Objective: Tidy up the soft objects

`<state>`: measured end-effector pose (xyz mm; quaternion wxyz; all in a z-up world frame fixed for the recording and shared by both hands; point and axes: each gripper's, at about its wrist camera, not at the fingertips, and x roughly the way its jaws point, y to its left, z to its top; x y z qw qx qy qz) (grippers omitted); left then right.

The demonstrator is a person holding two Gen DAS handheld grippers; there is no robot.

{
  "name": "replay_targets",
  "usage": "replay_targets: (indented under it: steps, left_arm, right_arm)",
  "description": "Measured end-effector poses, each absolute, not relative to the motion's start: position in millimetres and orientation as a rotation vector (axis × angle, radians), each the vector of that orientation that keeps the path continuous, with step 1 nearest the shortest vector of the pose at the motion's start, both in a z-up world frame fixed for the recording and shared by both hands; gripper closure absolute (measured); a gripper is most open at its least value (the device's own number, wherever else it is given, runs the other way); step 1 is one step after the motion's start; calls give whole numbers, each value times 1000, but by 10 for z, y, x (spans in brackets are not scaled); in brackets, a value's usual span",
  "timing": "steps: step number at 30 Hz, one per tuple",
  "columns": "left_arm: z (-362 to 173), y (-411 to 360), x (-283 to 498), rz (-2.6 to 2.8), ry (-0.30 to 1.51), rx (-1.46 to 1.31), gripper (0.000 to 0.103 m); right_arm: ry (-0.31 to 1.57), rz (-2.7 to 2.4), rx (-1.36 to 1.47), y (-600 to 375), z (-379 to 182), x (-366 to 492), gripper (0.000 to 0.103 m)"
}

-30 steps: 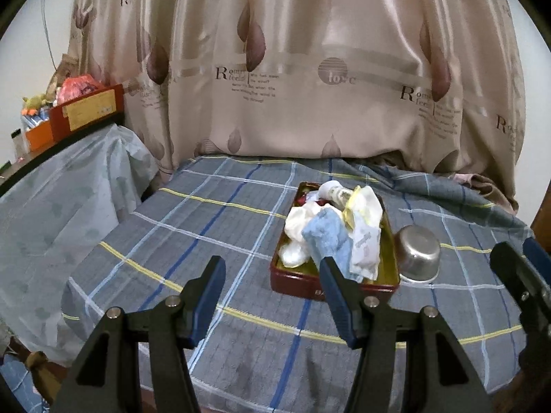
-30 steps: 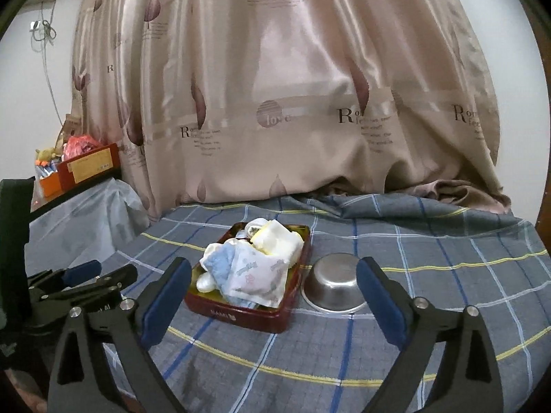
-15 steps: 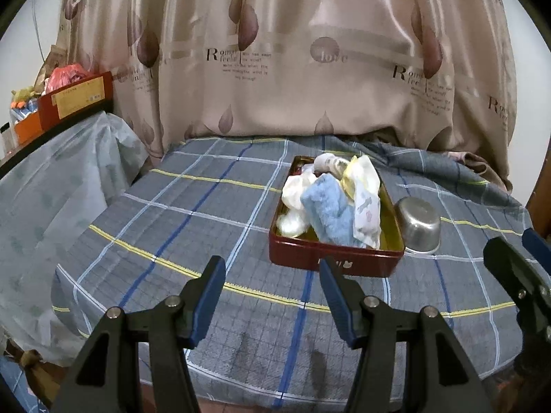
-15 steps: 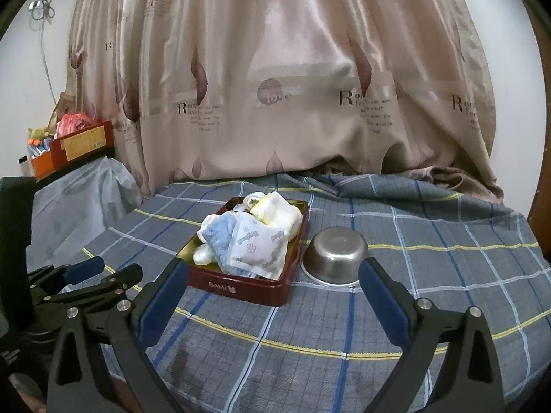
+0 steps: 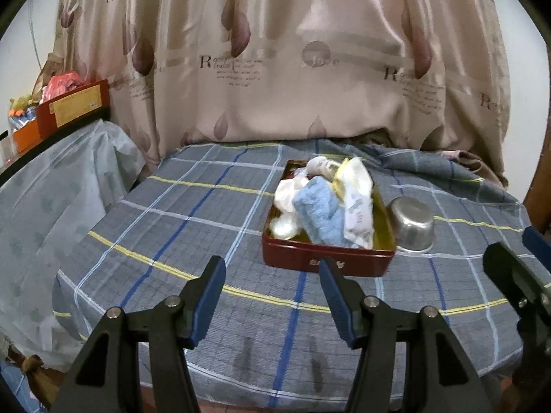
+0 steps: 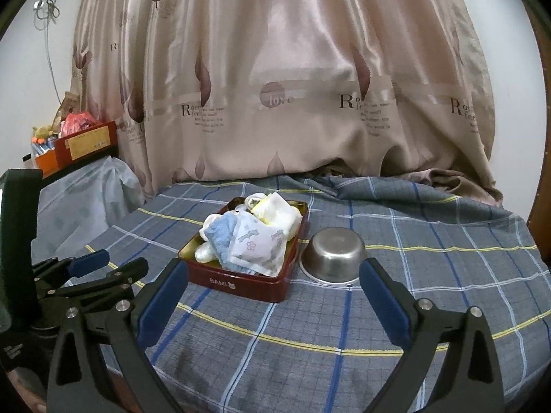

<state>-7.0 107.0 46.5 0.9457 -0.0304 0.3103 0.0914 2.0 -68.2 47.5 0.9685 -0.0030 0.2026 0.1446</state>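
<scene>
A red tin box (image 5: 327,258) (image 6: 237,282) sits on the plaid-covered table, piled with soft things: a blue towel (image 5: 320,211) (image 6: 220,237), a white printed cloth (image 5: 360,213) (image 6: 256,246), a yellow-edged cloth (image 6: 275,208) and white pieces. My left gripper (image 5: 272,280) is open and empty, short of the box's near side. My right gripper (image 6: 272,287) is open and empty, wide apart, in front of the box and bowl. The left gripper also shows in the right wrist view (image 6: 106,265).
An upturned steel bowl (image 5: 411,223) (image 6: 332,254) stands right of the box. A beige curtain (image 6: 275,86) hangs behind the table. A covered shelf with a red carton (image 5: 72,105) is at the left. The table's front edge (image 5: 241,392) is close below the grippers.
Both grippers have pulled back and lower from the box, so the box and bowl look farther off and the table's front edge shows. Both stay open.
</scene>
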Motion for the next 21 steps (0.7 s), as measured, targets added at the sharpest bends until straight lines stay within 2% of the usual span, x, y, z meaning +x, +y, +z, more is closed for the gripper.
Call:
replay_targets:
  steps: [4, 11, 21]
  left_arm:
    - [497, 1015, -79, 183, 628, -51, 45]
    - [482, 1071, -84, 165, 650, -104, 27]
    - [397, 1102, -14, 158, 699, -109, 23]
  right_arm:
    - [402, 295, 1, -736, 499, -9, 4]
    - [410, 293, 0, -754, 478, -19, 4]
    - [421, 301, -14, -710, 426, -19, 4]
